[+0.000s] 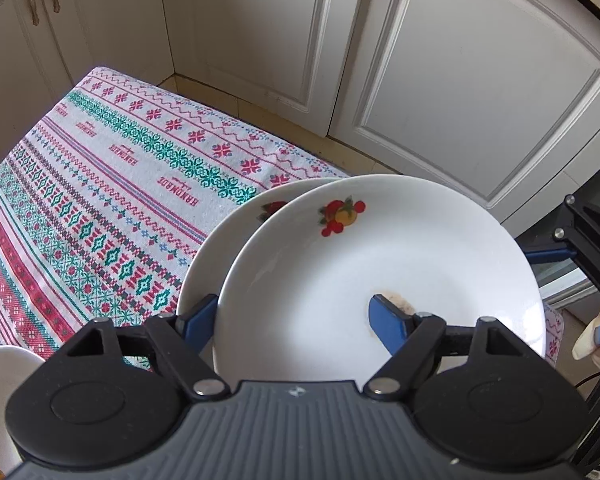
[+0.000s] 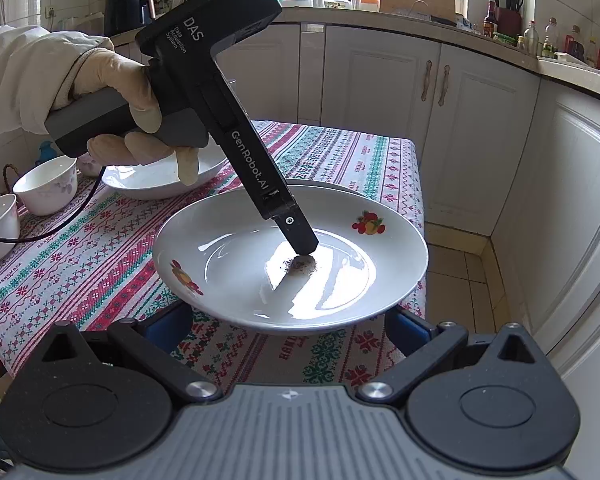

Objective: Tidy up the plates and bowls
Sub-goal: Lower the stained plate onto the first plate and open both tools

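Observation:
Two white plates with fruit prints are stacked on the patterned tablecloth. The top plate [image 1: 380,248] [image 2: 260,280] has a brown spot in its well and covers most of the lower plate [image 1: 224,236]. My left gripper [image 1: 290,308] points steeply down and straddles the top plate's rim. One blue finger [image 1: 388,320] rests inside by the spot, the other sits outside between the two plates. Its jaws stand apart, not pinching. My right gripper [image 2: 288,328] stands open at the near rim, and the plate hides its blue fingertips [image 2: 408,328].
A gloved hand [image 2: 112,92] holds the left gripper. Behind it sit a large white bowl [image 2: 152,180] and two cups [image 2: 48,188], with a black cable [image 2: 60,228] on the cloth. Another white bowl [image 1: 0,380] is close by. Cabinets [image 2: 480,128] border the table's far and right edges.

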Action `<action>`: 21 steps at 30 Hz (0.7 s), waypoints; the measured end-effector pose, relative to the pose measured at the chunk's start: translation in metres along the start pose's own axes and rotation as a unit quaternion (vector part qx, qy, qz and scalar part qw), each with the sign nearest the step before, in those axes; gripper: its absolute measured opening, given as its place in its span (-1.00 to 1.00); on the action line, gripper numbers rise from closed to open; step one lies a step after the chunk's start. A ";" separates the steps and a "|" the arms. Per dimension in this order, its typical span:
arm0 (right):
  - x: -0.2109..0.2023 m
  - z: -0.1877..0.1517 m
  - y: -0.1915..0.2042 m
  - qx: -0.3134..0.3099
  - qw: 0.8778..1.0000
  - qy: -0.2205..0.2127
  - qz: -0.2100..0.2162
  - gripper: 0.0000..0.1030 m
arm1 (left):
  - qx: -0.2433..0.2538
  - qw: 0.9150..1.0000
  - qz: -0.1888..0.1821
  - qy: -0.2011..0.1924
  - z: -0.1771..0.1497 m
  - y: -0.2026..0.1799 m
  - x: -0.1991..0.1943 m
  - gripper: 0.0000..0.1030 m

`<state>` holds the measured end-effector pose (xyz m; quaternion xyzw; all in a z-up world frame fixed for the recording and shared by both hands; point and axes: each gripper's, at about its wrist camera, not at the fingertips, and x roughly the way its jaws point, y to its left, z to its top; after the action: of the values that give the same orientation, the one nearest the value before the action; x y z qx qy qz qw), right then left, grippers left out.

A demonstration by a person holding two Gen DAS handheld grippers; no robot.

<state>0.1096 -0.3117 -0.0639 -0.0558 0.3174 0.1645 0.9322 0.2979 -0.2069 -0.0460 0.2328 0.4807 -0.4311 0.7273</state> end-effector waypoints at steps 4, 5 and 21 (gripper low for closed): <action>-0.001 0.000 0.002 -0.003 1.000 -0.004 0.001 1.00 | 0.013 1.000 0.010 -0.002 0.001 -0.002 -0.002 0.57; -0.001 0.000 0.002 -0.004 1.000 -0.004 0.000 1.00 | 0.010 1.000 0.007 -0.003 0.000 -0.002 -0.003 0.57; 0.001 0.001 0.004 -0.006 1.000 0.002 -0.011 1.00 | -0.006 1.000 0.011 -0.020 -0.004 0.000 -0.012 0.64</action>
<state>0.1094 -0.3073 -0.0632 -0.0651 0.3175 0.1556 0.9331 0.2942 -0.1994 -0.0370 0.2251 0.4658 -0.4252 0.7427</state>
